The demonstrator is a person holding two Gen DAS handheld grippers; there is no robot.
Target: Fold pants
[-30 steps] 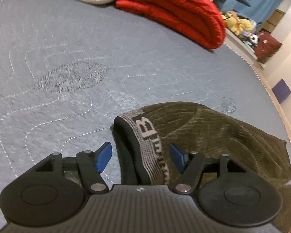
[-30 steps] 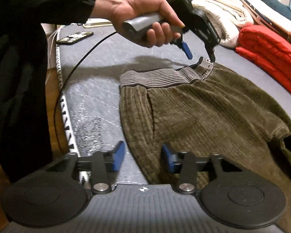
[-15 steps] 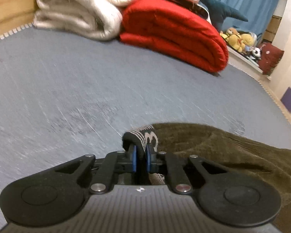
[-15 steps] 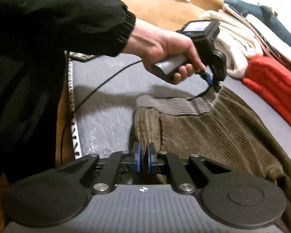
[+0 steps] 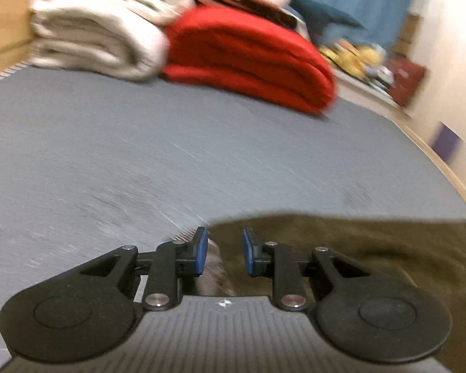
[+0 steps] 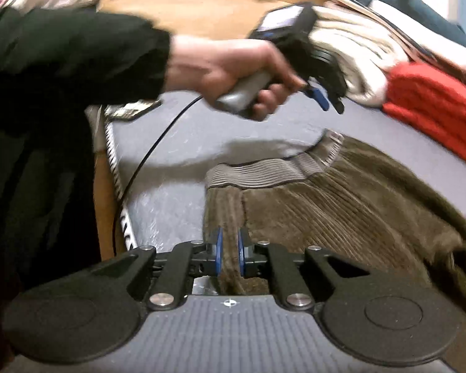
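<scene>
Olive corduroy pants (image 6: 341, 205) with a grey ribbed waistband (image 6: 264, 171) lie on the grey bed cover (image 6: 177, 143). My right gripper (image 6: 230, 253) is shut on a fold of the pants at their near side edge. My left gripper (image 5: 223, 253) is open, a little above the pants (image 5: 357, 242) with the waistband corner (image 5: 216, 267) showing below its blue pads. In the right wrist view the left gripper (image 6: 329, 102) is held in a hand above the far waistband corner, apart from it.
A folded red blanket (image 5: 248, 59) and a cream blanket (image 5: 99, 34) are stacked at the far end of the bed. A phone (image 6: 130, 110) lies near the left edge. The bed's striped edge (image 6: 121, 199) runs along the left.
My left gripper has opened, let go of the waistband corner and lifted off it. My right gripper stays shut on the pants' side edge.
</scene>
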